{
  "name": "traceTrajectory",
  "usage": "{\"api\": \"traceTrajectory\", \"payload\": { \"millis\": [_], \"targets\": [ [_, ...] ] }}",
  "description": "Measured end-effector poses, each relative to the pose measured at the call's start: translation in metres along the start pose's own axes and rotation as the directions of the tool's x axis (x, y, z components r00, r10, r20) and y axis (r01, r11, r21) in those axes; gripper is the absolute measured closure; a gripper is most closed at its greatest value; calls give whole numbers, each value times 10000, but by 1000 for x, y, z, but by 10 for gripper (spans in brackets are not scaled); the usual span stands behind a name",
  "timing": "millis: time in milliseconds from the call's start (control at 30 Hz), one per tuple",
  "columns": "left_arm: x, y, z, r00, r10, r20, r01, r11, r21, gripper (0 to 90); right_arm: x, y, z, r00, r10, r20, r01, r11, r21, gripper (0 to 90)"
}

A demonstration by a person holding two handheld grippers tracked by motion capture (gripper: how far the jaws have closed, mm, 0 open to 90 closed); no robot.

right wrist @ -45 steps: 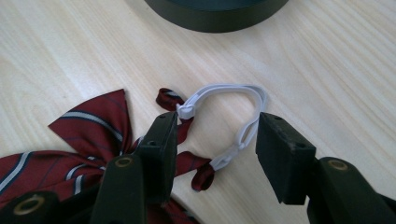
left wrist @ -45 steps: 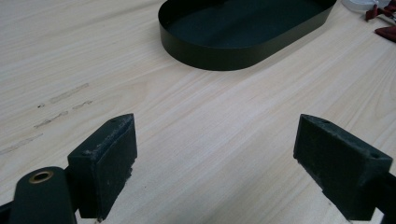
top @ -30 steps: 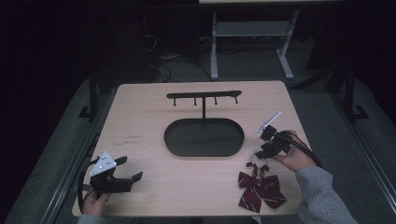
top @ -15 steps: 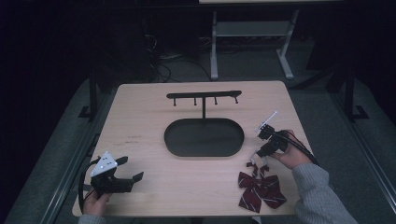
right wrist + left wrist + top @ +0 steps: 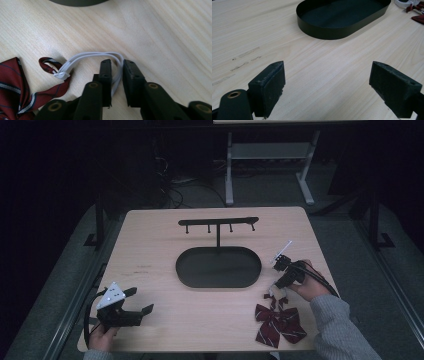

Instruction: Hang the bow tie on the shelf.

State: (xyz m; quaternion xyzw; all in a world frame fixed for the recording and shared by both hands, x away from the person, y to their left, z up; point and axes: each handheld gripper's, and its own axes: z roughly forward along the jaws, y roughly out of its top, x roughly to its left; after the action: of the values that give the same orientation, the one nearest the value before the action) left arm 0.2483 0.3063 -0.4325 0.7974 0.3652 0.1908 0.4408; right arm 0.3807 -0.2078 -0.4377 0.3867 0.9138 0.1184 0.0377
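Observation:
A dark red striped bow tie [image 5: 277,324] lies on the table near its front right. Its white elastic loop [image 5: 92,55] stretches out from the fabric [image 5: 15,82]. My right gripper [image 5: 276,292] points down at that loop. In the right gripper view its jaws [image 5: 117,65] have just been closing, with the elastic strand passing between them; a narrow gap remains and the pads do not press on it. My left gripper [image 5: 141,301] rests at the front left, its jaws [image 5: 328,77] wide open over bare wood.
A black oval tray [image 5: 218,285] sits mid-table, seen also in the left gripper view as a tray [image 5: 324,35] ahead. Behind it stands a black rack with several hooks [image 5: 218,222]. The table edge [image 5: 200,351] runs close to both hands.
The right gripper has shifted slightly left and tipped down toward the bow tie's strap. The left gripper has stayed put.

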Motion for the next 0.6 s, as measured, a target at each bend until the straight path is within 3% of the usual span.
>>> {"api": "traceTrajectory", "payload": {
  "millis": [600],
  "targets": [
    [0, 0, 0, 10000, 0, 15, 0, 10000, -1, 131, 8, 3, 4, 9981, -464, 401, 456, 9988, 192, 871]
  ]
}}
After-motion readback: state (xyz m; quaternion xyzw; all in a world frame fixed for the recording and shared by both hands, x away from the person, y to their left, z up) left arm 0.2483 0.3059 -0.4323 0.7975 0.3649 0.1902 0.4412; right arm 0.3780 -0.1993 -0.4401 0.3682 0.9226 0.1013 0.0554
